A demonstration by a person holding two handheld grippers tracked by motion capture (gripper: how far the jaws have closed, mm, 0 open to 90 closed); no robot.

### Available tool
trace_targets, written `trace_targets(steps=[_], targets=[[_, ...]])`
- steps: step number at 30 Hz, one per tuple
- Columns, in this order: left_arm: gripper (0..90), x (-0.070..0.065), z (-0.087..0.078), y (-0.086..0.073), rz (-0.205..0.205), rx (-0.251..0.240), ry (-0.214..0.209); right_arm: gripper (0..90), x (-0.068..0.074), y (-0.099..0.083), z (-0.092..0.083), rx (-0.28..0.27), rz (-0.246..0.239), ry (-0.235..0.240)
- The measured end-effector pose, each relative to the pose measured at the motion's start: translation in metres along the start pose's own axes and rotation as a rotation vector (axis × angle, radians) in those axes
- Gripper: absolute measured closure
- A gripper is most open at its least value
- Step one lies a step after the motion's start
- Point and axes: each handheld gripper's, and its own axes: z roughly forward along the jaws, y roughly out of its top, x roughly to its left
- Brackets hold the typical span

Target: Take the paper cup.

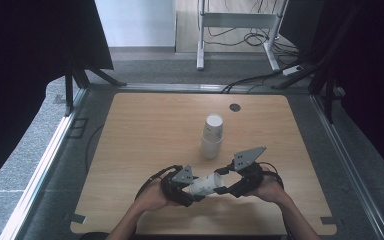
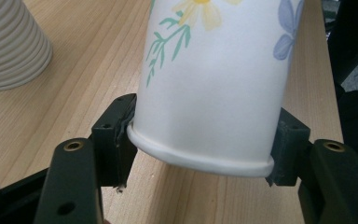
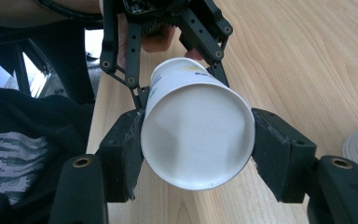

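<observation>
paper cup [image 1: 205,184] lies sideways above the desk [image 1: 145,130], empty, clamped between left hand-held gripper [image 1: 184,186] and right hand-held gripper [image 1: 228,183].

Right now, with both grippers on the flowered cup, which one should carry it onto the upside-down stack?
Right, probably. The right gripper clamps the cup at its closed base end, so the mouth would be free to drop over the stack once the left gripper releases the rim end.
</observation>
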Motion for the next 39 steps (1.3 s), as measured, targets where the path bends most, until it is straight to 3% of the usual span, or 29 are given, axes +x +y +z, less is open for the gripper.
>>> trace_targets(steps=[6, 13, 25, 32, 39], targets=[[37.1, 0.000, -0.002, 0.003, 0.011, 0.038, 0.023, 35.8, 0.000, 0.000, 0.002, 0.016, 0.002, -0.009], [37.1, 0.005, -0.008, 0.007, 0.011, 0.093, 0.058, 24.5, 0.003, 0.007, -0.006, 0.053, 0.001, -0.064], [37.0, 0.001, -0.010, 0.029, 0.125, 0.250, 0.093, 17.3, 0.009, 0.020, 0.005, 0.281, -0.067, -0.129], [36.8, -0.004, -0.006, 0.040, 0.189, 0.348, 0.113, 17.8, 0.009, 0.024, 0.020, 0.378, -0.107, -0.131], [36.7, -0.008, -0.002, 0.047, 0.224, 0.389, 0.139, 20.0, 0.010, 0.025, 0.033, 0.439, -0.137, -0.133]])
